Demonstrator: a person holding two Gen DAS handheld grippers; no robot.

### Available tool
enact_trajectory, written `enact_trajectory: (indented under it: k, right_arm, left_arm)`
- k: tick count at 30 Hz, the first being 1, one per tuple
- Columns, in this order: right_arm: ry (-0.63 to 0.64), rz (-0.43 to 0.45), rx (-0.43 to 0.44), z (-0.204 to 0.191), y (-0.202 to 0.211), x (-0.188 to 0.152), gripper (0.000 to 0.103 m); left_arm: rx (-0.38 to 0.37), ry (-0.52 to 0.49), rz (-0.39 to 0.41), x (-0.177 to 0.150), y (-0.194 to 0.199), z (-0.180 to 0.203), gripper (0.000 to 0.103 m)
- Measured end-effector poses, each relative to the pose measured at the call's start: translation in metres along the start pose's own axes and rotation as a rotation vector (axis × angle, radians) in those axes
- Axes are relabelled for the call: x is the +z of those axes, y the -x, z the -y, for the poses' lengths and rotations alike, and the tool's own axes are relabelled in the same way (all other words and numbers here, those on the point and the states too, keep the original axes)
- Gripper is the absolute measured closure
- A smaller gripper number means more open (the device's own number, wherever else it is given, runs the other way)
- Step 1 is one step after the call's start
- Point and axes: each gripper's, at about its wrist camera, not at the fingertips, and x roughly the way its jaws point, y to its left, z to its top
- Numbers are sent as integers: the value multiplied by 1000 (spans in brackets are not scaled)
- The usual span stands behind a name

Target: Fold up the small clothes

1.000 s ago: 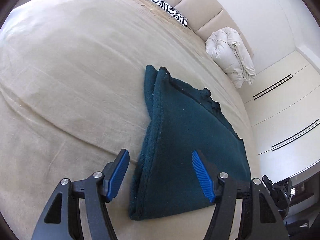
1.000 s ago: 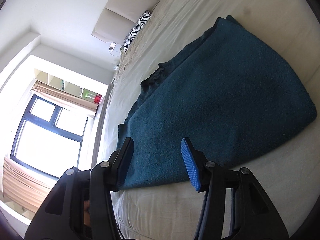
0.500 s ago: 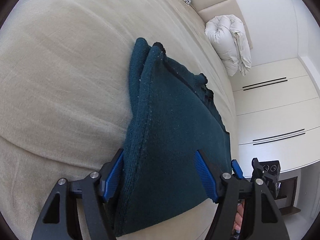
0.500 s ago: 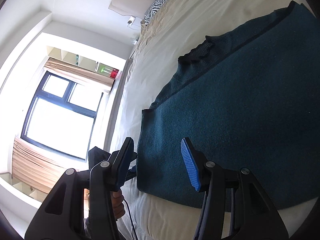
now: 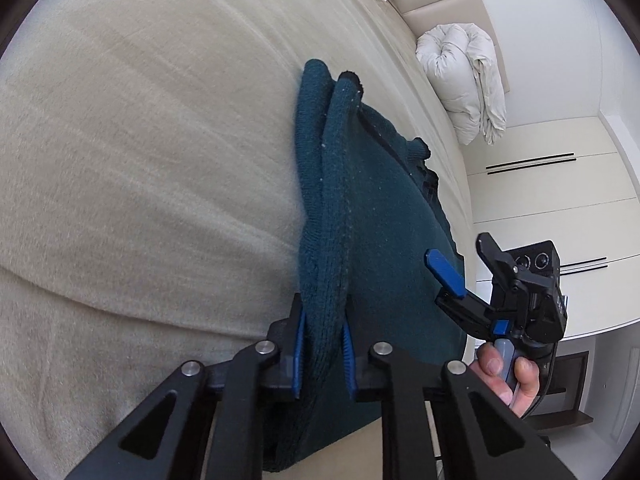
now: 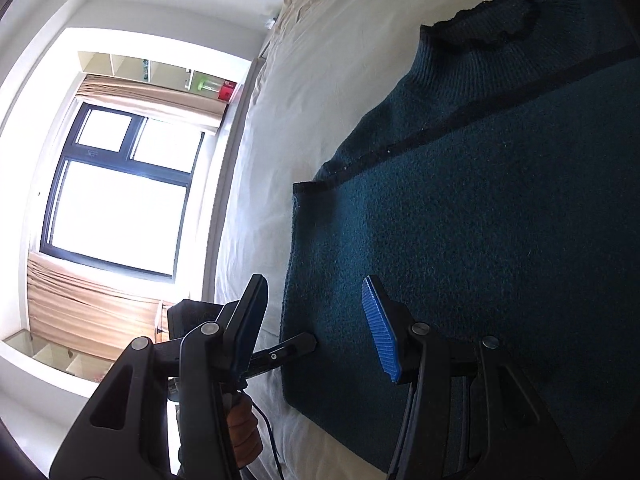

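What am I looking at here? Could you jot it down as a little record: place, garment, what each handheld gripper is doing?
place: bed with a beige cover
garment: dark teal sweater, partly folded, lying flat
left gripper: fingers have just been closing, now pinching the sweater's folded edge
right gripper: fingers apart at the sweater's near corner, gripping nothing
also there: white duvet bundled against the headboard; window

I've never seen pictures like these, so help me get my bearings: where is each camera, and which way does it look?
Left wrist: sits on the left gripper, looking along the bed toward a rolled duvet; its jaws, just closed, pinch the teal sweater; a hand shows.
Right wrist: sits on the right gripper, open over the sweater's corner, facing a window.
Shared: the sweater, the bed, and each other's gripper.
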Motion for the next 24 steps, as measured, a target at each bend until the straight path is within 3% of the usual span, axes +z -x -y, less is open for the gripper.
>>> enact_trajectory:
  k: [2,10,12,13,18,24]
  right_arm:
    - [-1,-14,-70,9,-15,7,51]
    - [-27,25,-8,17,-9,11,51]
    - [-53,55,36,22,10,14,44]
    - [-60,77,54,24,22,16,37]
    - [-143,139,154,56,82,30,32]
    - [-214,211,255,98,152,47,26]
  left_arm:
    - [-14,8,4,1,1,-1,88]
    - [-62,24,27,1,12,5,89]
    - [-67,2,39,0,19,18,90]
    - [-63,-16,45,0,21,27,90]
    - [-59,-146,58,-2,21,101,90]
    - [-113,-296,-2,-18,-36,200,90]
